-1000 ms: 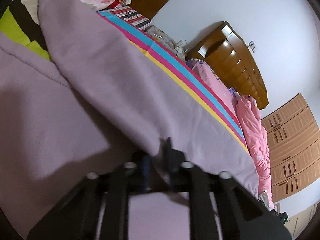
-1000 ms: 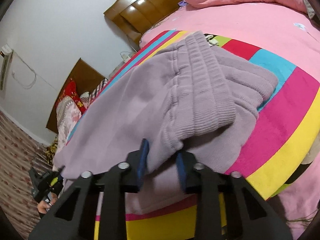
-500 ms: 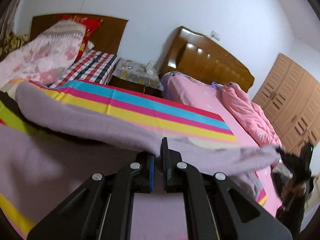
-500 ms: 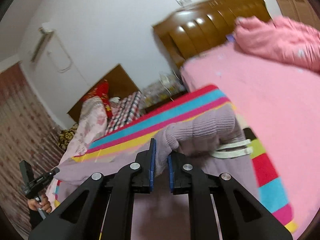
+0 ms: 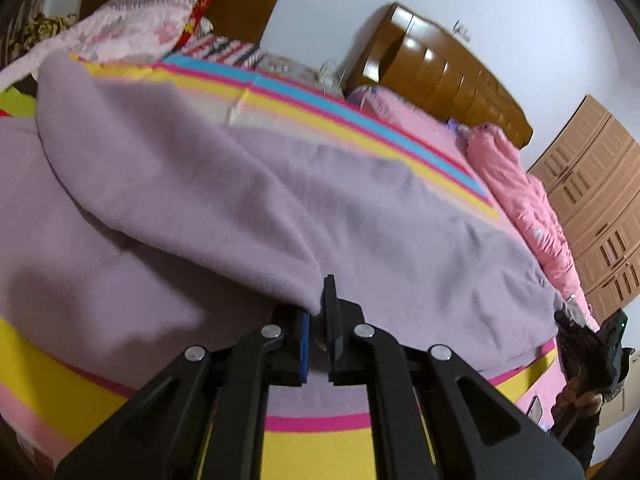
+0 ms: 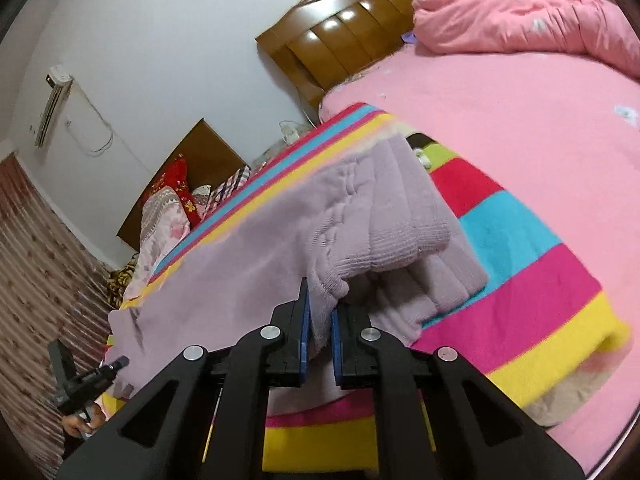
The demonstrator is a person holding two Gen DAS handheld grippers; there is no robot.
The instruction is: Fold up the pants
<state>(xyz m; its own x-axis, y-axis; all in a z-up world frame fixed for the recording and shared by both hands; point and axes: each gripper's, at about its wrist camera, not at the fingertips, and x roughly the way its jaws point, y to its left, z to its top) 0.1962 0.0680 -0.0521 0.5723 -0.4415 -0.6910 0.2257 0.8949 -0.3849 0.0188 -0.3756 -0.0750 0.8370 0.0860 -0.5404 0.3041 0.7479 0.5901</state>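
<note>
I have the lilac fleece pants (image 5: 360, 216) spread across the striped blanket (image 6: 540, 280) on the bed, and both tools are pinching them. The left gripper (image 5: 316, 320) has its jaws together on the edge of a pant leg that arcs up from the far left and comes down to the near centre of its view. The right gripper (image 6: 320, 320) has its jaws clamped on the ribbed waistband (image 6: 384, 236), which bunches up just beyond the blue pads. I judge that I hold one end in each tool so the garment can be lifted and laid over itself in one pass, with the cloth kept taut between the two grips. The lifted leg casts a shadow on the layer under it, so that part is off the bed. Around the work: a pink quilt (image 6: 520, 12) heaped at the far right, a wooden headboard (image 5: 440, 72) against the wall, a wardrobe (image 5: 592, 208) at the right, and a second bed with floral bedding (image 5: 132, 28) at the far left. Nothing lies on the blanket in the path of a fold; the real nuisance is the soft fleece sagging and creasing between the grips.
</note>
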